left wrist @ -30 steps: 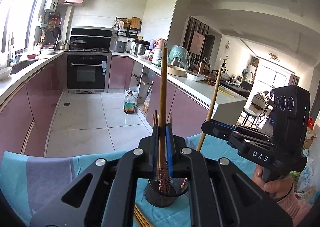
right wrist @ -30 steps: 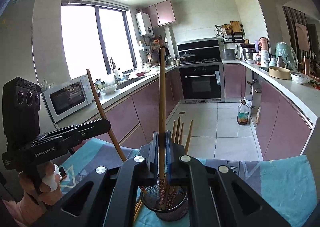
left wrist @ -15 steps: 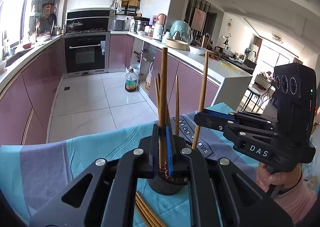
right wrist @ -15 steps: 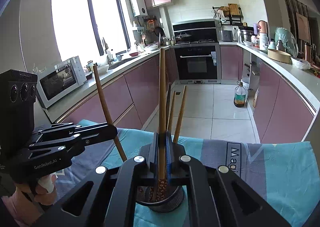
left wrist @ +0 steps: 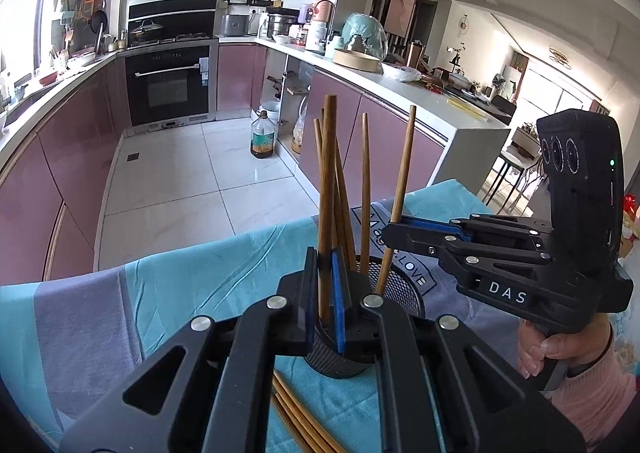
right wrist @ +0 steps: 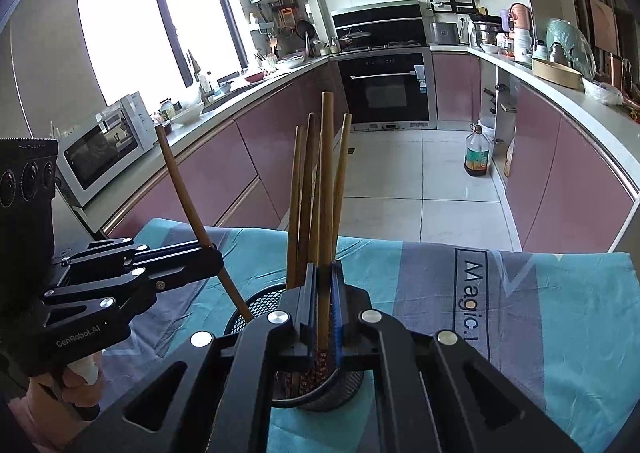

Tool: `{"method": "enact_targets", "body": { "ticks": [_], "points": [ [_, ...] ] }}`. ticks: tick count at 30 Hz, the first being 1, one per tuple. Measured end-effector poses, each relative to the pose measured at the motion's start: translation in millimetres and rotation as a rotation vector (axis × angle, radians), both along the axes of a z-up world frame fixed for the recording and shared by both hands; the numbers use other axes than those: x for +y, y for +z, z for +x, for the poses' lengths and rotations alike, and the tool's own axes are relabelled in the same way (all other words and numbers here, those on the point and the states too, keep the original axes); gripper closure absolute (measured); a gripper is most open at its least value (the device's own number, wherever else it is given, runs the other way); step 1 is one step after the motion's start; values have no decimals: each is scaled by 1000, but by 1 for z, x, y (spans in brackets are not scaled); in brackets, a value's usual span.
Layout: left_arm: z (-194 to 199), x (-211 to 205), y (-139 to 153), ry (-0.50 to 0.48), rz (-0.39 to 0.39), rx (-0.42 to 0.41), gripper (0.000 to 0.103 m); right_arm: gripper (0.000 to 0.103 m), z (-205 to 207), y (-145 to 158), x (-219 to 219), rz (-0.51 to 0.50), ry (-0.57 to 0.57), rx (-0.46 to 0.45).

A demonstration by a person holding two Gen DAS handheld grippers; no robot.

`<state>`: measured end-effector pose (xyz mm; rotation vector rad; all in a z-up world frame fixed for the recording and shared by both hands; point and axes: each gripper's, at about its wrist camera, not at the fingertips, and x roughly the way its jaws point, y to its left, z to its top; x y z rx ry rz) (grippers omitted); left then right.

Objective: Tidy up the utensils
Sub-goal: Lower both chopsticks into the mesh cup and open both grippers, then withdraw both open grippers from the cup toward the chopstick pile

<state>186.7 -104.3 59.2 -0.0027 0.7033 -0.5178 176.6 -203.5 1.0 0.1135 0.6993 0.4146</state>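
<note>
While each tool [left wrist: 326,285] [right wrist: 324,293] clamps one chopstick [left wrist: 327,189] [right wrist: 326,189] — tips sit inside the mesh holder [left wrist: 400,289].

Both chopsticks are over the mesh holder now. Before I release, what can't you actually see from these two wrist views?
- Left wrist view: base of the mesh holder and the left gripper chopstick's lower tip, hidden by the gripper body.
- Left wrist view: loose chopsticks on the cloth, cut off by gripper and frame edge.
- Right wrist view: holder floor, hidden by the right gripper.
</note>
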Motion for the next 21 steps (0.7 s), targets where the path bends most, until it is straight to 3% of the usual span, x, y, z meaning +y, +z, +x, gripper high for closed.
{"method": "enact_targets", "body": {
  "ticks": [10,13,15,21],
  "points": [
    [12,-3,-6,34,-11,17,91,92,6,-4,-4,29,-29,5],
    [12,1,-9,40,-19,16,90,83,4,-4,-8,40,-35,-7],
    [11,3,-11,50,-19,15,90,70,1,-4,-9,49,-41,-15],
    [13,8,-16,68,-20,14,86,65,-7,-5,-11,58,-42,-29]
  ]
}}
